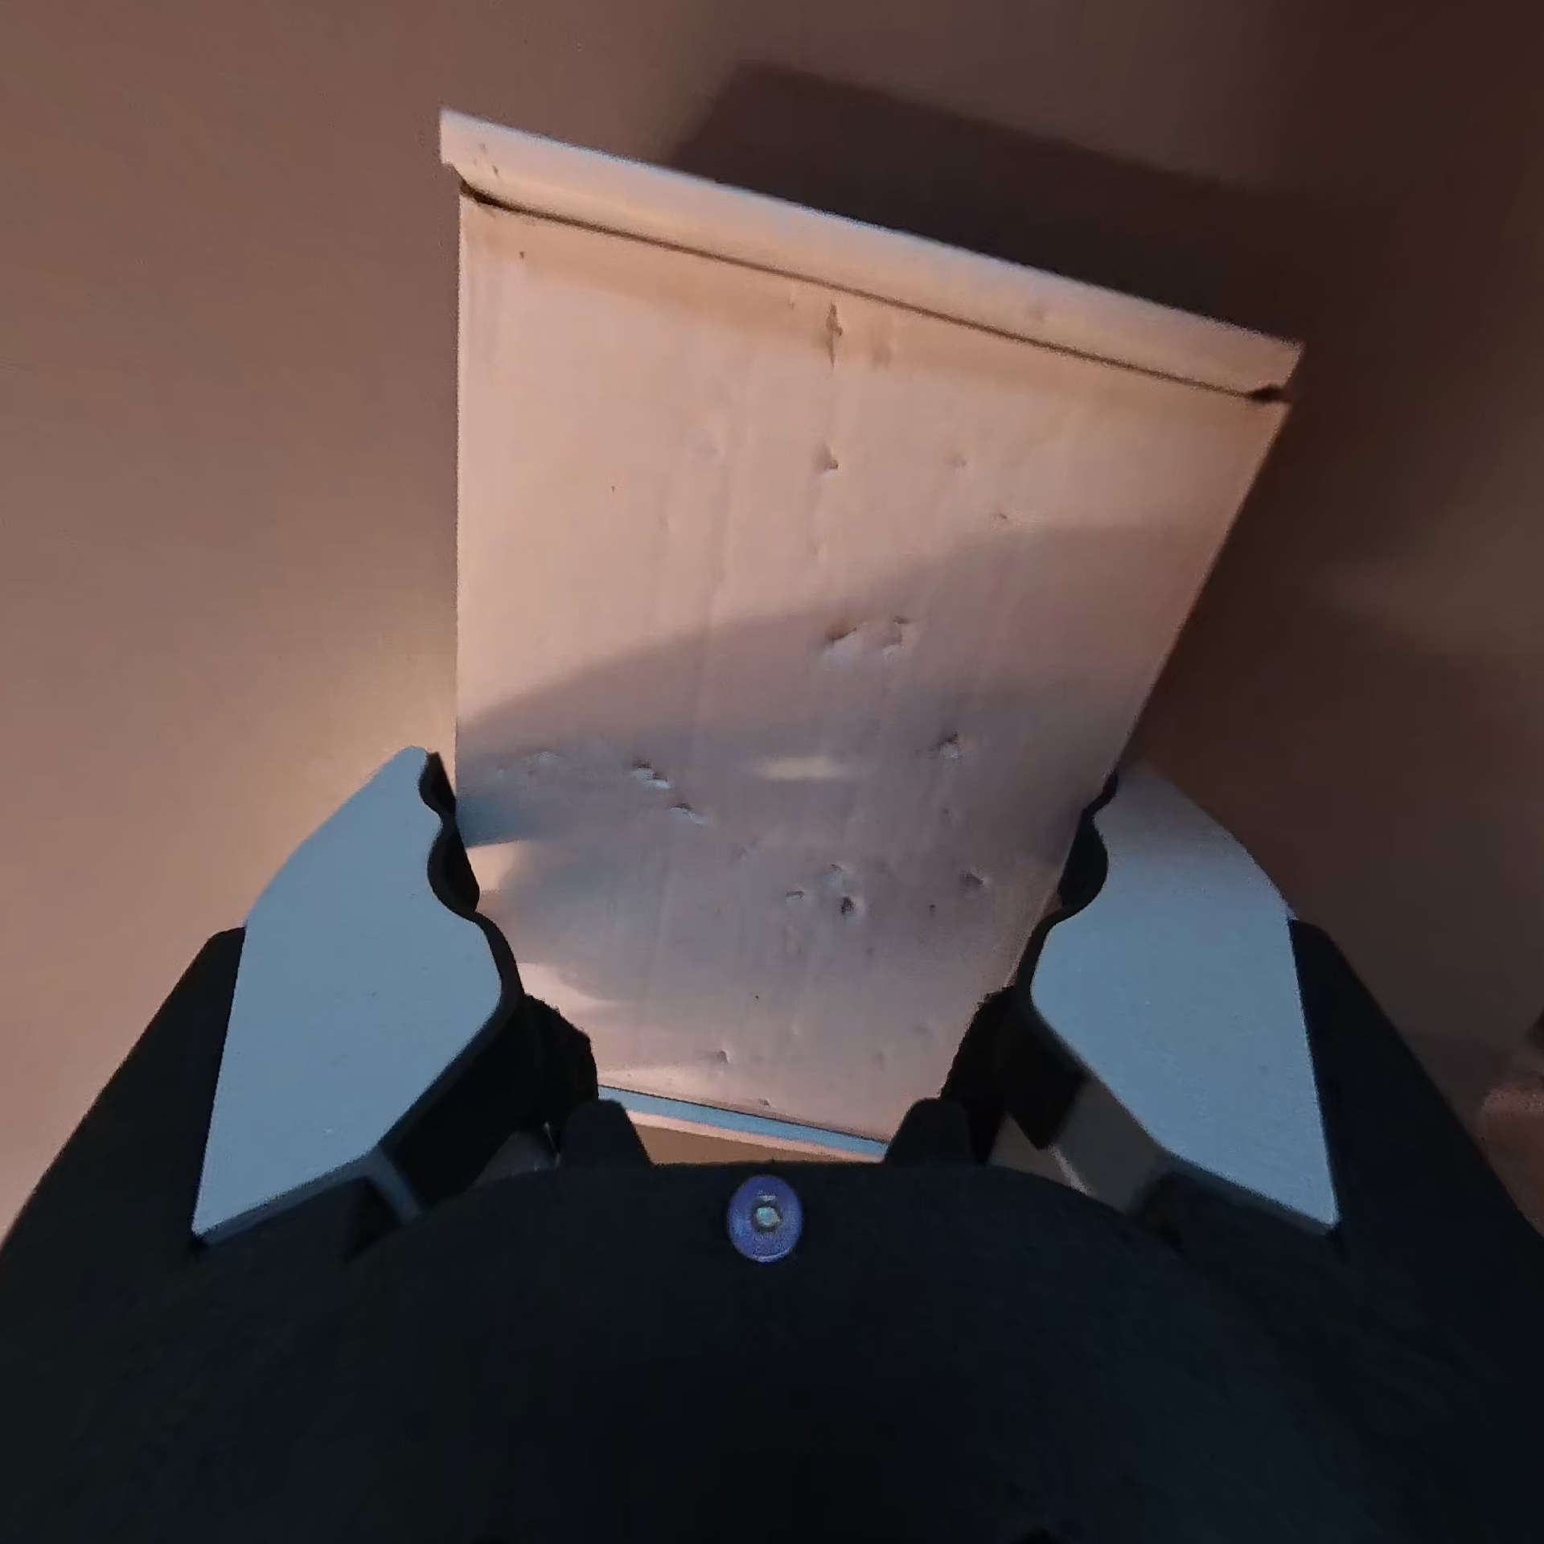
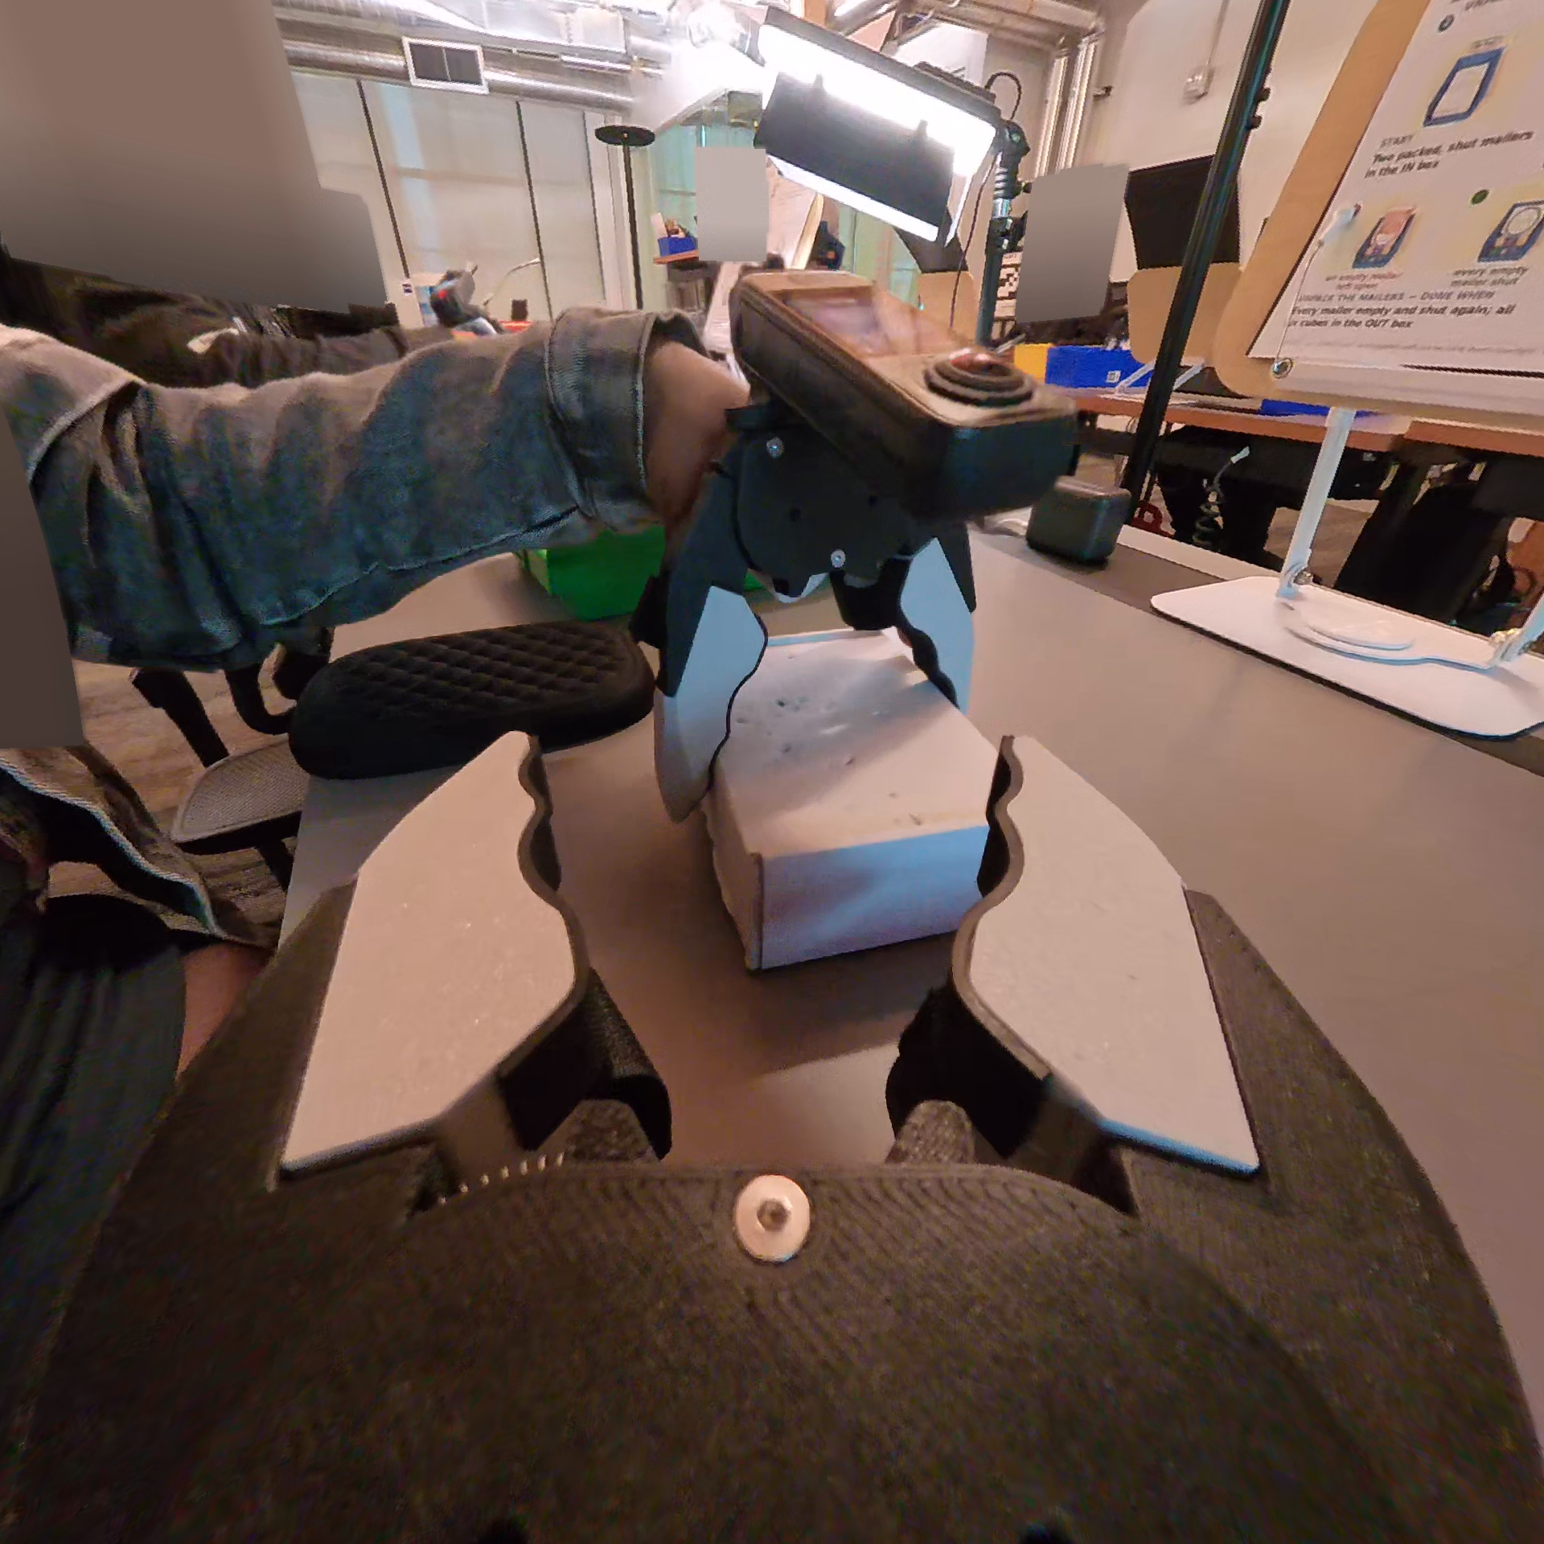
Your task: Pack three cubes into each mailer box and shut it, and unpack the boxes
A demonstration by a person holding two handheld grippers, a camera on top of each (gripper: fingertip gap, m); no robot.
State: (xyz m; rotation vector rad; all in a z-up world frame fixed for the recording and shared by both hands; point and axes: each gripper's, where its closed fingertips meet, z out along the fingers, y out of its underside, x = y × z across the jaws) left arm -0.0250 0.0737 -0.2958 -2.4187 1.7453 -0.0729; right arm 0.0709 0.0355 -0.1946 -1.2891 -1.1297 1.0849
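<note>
A white mailer box (image 1: pixel 835 585) lies shut on the table, its lid dented in several spots. My left gripper (image 1: pixel 769 777) is open and points down over the box's near end, with one finger at each long side. In the right wrist view the same box (image 2: pixel 852 785) lies end-on ahead, with the left gripper (image 2: pixel 819 752) straddling it from above, held by a hand in a denim sleeve. My right gripper (image 2: pixel 769 744) is open and empty, low over the table just short of the box's near end. No cubes are in view.
The grey table (image 2: pixel 1253 835) runs off to the right. A green box (image 2: pixel 601 576) stands behind the left gripper. A black armrest pad (image 2: pixel 468 693) sits at the table's left edge. An instruction sheet on a stand (image 2: pixel 1378 209) with a white base (image 2: pixel 1337 635) stands far right.
</note>
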